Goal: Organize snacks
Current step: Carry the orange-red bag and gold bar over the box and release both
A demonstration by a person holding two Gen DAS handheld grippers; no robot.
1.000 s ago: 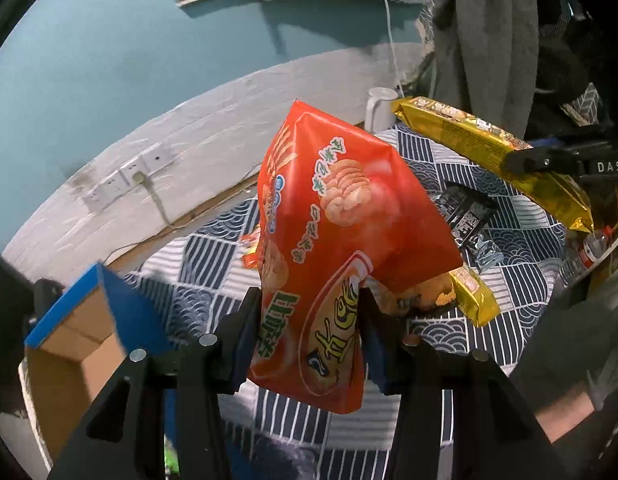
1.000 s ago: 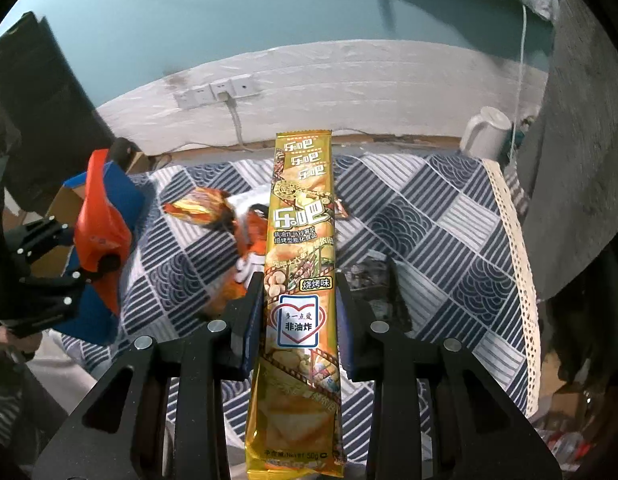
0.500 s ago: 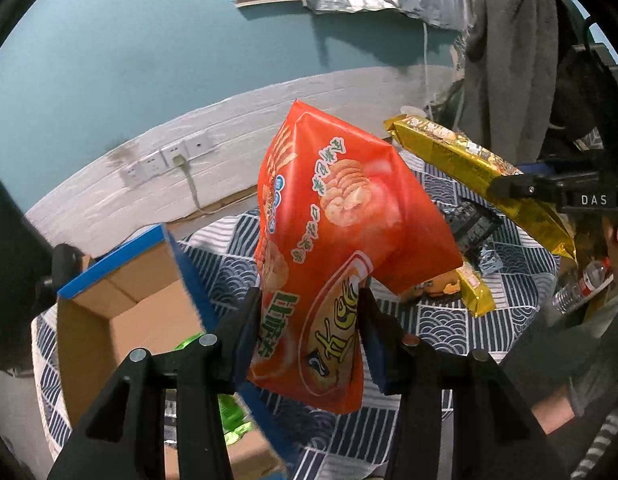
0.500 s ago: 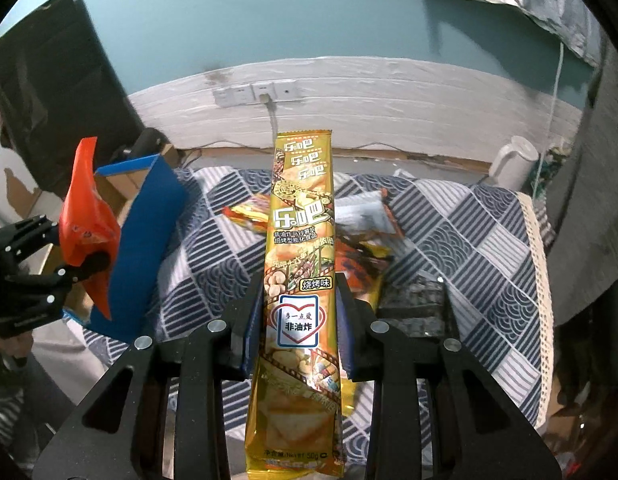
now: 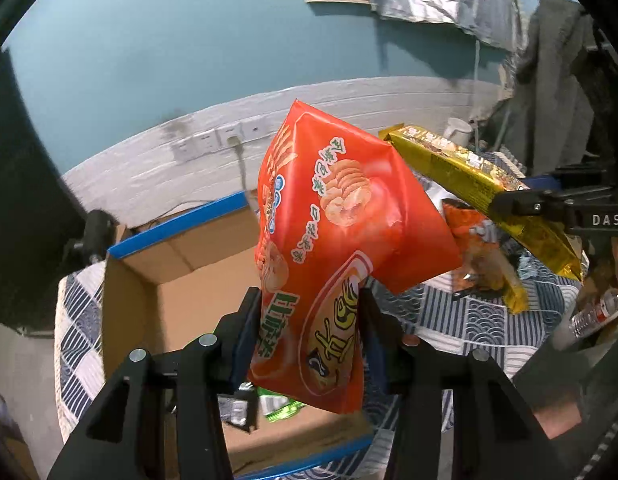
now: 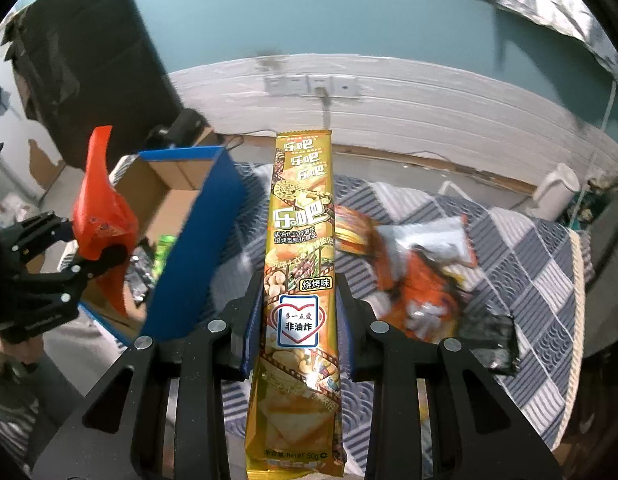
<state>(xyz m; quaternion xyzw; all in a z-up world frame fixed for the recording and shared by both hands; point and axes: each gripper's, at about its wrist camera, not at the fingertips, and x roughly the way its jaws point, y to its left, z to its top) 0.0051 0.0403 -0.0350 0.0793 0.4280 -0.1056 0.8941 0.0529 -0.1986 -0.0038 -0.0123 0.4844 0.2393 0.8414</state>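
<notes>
Overhead, left tool (image 5: 309, 320) clamping orange bag (image 5: 333, 240) above cardboard box (image 5: 181, 280), right tool (image 6: 299, 308) pinching yellow pack (image 6: 301, 240), loose snacks (image 6: 421, 264) beside

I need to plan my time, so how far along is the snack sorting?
Done: a green packet already lies in the box. In hand: the left gripper holds the red bag above the box; the right gripper holds the yellow pack. Left: several snacks on the table.

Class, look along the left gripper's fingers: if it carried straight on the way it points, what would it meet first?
Probably the open cardboard box: the left gripper, shut on the orange snack bag, points over its opening. Depth is unclear.
</notes>
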